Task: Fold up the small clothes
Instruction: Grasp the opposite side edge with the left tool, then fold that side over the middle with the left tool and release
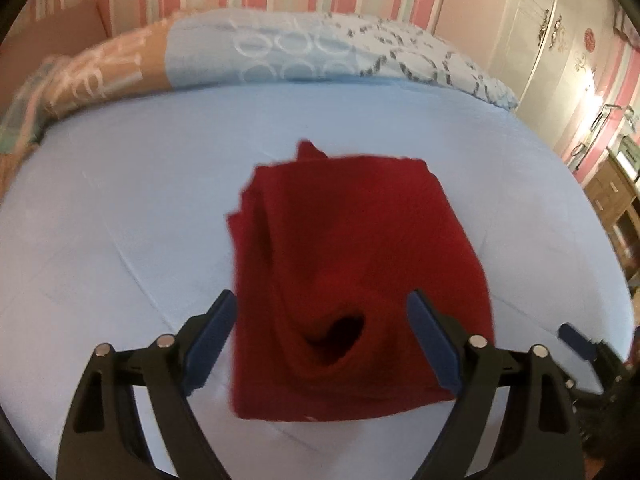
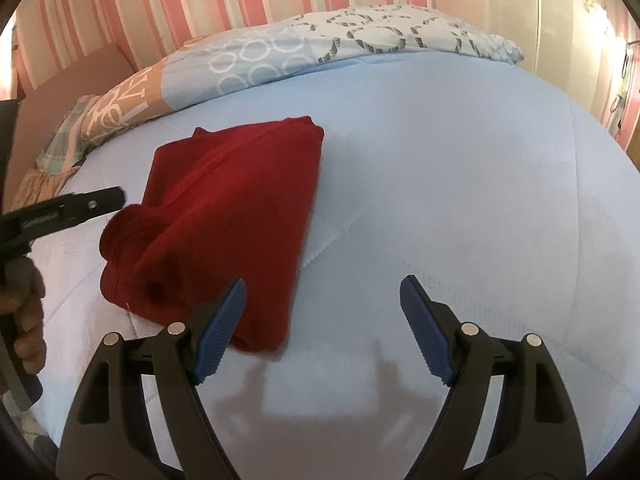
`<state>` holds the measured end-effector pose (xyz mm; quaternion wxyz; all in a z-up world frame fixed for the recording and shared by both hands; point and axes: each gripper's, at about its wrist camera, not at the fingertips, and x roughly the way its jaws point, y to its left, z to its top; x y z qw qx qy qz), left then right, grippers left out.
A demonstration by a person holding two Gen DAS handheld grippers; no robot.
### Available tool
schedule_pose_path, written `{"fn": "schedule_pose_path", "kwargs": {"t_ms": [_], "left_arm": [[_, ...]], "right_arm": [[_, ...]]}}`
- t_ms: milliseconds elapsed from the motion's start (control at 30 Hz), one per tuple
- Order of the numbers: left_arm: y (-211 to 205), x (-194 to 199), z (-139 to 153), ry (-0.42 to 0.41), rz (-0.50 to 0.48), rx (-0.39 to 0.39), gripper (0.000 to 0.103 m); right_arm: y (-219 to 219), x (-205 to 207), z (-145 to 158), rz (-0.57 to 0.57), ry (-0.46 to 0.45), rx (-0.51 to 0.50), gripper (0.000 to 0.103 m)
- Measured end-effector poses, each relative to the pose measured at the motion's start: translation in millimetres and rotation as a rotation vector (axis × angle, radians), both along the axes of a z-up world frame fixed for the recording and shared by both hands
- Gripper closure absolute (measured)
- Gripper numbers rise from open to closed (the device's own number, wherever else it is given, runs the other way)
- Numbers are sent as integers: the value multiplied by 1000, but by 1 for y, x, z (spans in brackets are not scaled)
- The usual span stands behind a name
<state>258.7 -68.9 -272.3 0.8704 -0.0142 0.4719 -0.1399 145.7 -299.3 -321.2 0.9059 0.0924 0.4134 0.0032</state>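
Note:
A dark red folded garment [image 1: 352, 240] lies on the light blue bed sheet [image 1: 120, 200], with a rounded opening in the cloth at its near end. My left gripper [image 1: 320, 296] hovers over that near end, open, its blue pads wide apart on either side of the cloth and not pressing it. In the right wrist view the same garment [image 2: 236, 208] lies left of centre. My right gripper [image 2: 323, 281] is open over bare sheet [image 2: 440, 200] just right of the garment, its left finger [image 2: 224, 316] overlapping the near right corner. Nothing is held.
A patterned blue and orange duvet [image 1: 280, 56] runs along the far side of the bed below a pink striped wall. A white wardrobe [image 1: 552, 40] and wooden furniture [image 1: 612, 196] stand at the right. A hand [image 2: 28, 320] holds the left tool at the left edge.

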Motion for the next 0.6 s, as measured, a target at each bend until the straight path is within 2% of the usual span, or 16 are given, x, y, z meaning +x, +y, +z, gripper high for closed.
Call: {"fn": "schedule_pose_path", "kwargs": {"t_ms": [100,133,200,233,333,500,567,600], "left_arm": [[-10,-1,-18,82,-25,6,46],[-12,-3,-24,99,-35,18,61],[-11,-11,-35,107,-41,34,71],[-7,-14,-37,102,-34,26,79],[7,-24,-32,48,-5,1,86],[19,-36,-2,-89,-3,49,91],[26,-37,7,-121,7,61,91],[32,-35,-2,-103,10,108,91]], "right_arm": [[-2,0,-1,2,4,10,23],[-3,1,-1,2,6,15,23],[-4,1,0,3,3,19,23],[-4,1,1,4,1,18,23],[-5,1,2,6,-2,17,23],[1,4,6,15,-8,15,23],[8,6,11,28,-20,11,23],[11,7,12,35,-21,9,23]]}}
